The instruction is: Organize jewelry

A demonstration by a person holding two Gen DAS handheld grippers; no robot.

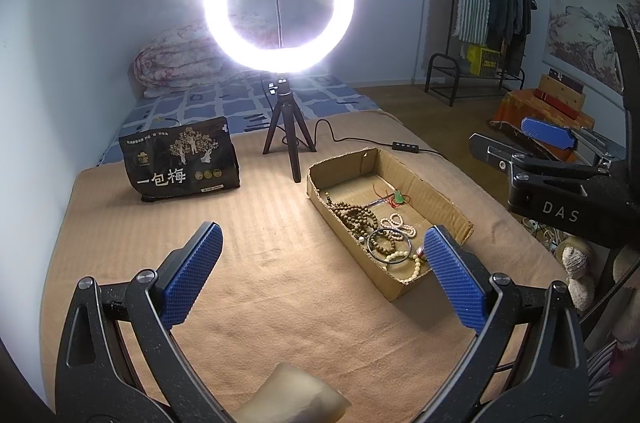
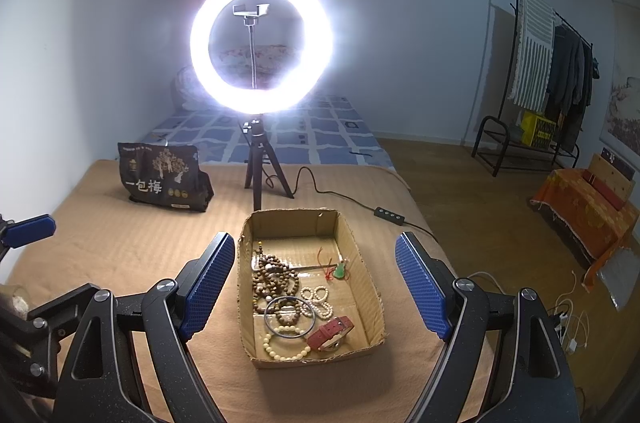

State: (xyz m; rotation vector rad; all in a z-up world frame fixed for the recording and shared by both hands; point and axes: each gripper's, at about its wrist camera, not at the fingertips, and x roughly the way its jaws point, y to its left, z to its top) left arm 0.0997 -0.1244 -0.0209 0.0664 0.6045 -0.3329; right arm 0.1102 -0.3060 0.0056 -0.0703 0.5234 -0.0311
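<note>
A shallow cardboard box lies on the tan blanket. It holds brown bead strands, white bead bracelets, a metal bangle, a cream bead bracelet, a red leather strap and a green pendant on red cord. My right gripper is open and empty, hovering over the box's near half. My left gripper is open and empty, left of the box; its right pad covers the box's near corner.
A lit ring light on a tripod stands behind the box, its cable and switch trailing right. A black snack bag stands at back left. The bed's right edge drops to a wooden floor with cables.
</note>
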